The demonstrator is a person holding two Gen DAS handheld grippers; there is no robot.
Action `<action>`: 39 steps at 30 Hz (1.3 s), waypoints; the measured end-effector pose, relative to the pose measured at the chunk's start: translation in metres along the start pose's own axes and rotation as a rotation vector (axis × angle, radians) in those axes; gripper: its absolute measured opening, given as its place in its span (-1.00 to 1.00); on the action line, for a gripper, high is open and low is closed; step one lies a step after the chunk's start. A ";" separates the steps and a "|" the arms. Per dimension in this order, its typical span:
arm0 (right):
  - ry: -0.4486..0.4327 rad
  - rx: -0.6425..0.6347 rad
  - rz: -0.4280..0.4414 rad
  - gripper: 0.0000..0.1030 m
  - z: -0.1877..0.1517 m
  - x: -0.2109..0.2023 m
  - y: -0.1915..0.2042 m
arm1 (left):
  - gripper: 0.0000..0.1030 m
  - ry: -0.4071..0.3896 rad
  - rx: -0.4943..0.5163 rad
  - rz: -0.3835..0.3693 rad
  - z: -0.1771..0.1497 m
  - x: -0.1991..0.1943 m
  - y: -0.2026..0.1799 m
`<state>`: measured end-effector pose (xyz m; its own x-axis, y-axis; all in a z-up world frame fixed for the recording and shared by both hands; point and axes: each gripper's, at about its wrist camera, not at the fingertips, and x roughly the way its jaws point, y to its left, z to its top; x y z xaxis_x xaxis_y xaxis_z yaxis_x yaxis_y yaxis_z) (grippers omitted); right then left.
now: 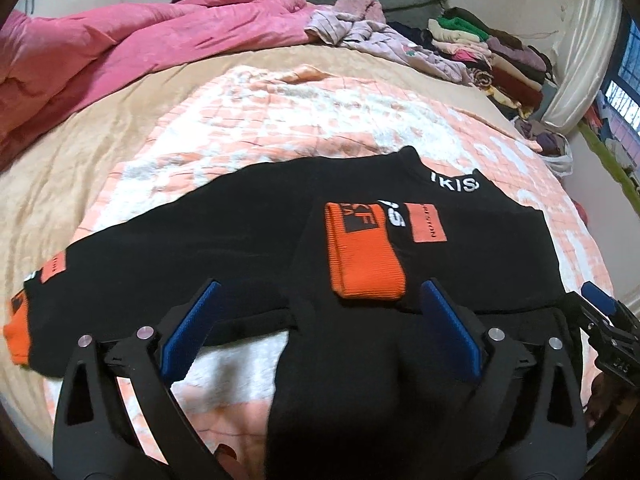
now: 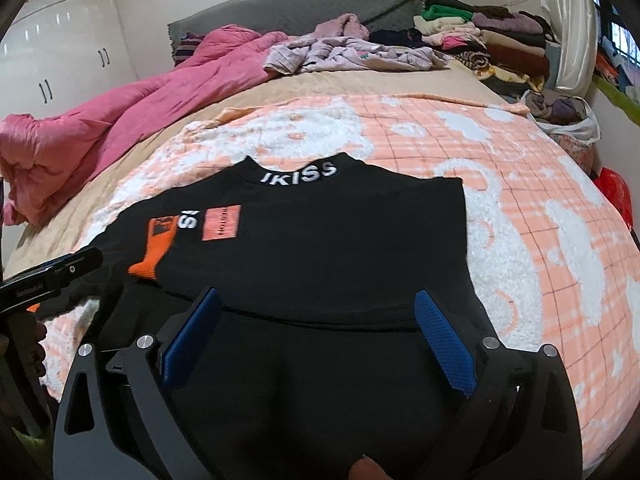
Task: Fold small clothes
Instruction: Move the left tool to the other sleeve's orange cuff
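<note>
The left gripper (image 1: pixel 320 300) stands wide open, its 2 blue pads (image 1: pixel 192 328) spread apart above the near edge of the black sweatshirt (image 1: pixel 240 240), with nothing pinched between them. The right gripper (image 2: pixel 316 308) is likewise spread wide and empty, its blue pads (image 2: pixel 444 344) hanging over the sweatshirt's lower hem; it also shows at the right edge of the left wrist view (image 1: pixel 600 320), just beside the garment's right side.

The sweatshirt lies flat on a peach and white fleece blanket (image 2: pixel 540 220), collar pointing away, white lettering on the neckband (image 2: pixel 298 174). 1 sleeve is folded across the chest so that its orange cuff (image 1: pixel 364 256) rests on the front, next to an orange patch (image 1: pixel 426 222). The other sleeve stretches out to the left in the left wrist view, ending in a second orange cuff (image 1: pixel 18 332).

Beyond the blanket, a tan sheet (image 1: pixel 80 152) covers the bed. A crumpled pink quilt (image 1: pixel 120 52) lies along the far left, a lilac garment (image 2: pixel 344 54) near the grey headboard (image 2: pixel 320 4), and a stack of folded clothes (image 2: pixel 488 36) at the far right corner. White cupboard doors (image 2: pixel 60 52) stand at the left.
</note>
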<state>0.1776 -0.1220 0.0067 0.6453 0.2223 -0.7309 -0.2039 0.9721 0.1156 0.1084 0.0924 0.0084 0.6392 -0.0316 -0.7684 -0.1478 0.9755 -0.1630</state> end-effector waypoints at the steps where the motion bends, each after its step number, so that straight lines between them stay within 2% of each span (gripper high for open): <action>1: -0.001 -0.003 0.003 0.88 0.000 -0.001 0.002 | 0.80 -0.003 -0.004 0.006 0.000 -0.002 0.003; 13: -0.018 -0.083 0.074 0.88 0.008 -0.004 0.051 | 0.81 -0.036 -0.072 0.076 -0.006 -0.025 0.050; 39: -0.011 -0.332 0.263 0.91 0.020 0.008 0.196 | 0.81 -0.071 -0.280 0.213 -0.030 -0.059 0.170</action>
<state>0.1576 0.0715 0.0375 0.5475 0.4620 -0.6977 -0.5874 0.8060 0.0727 0.0228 0.2537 0.0080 0.6214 0.1906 -0.7600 -0.4779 0.8608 -0.1749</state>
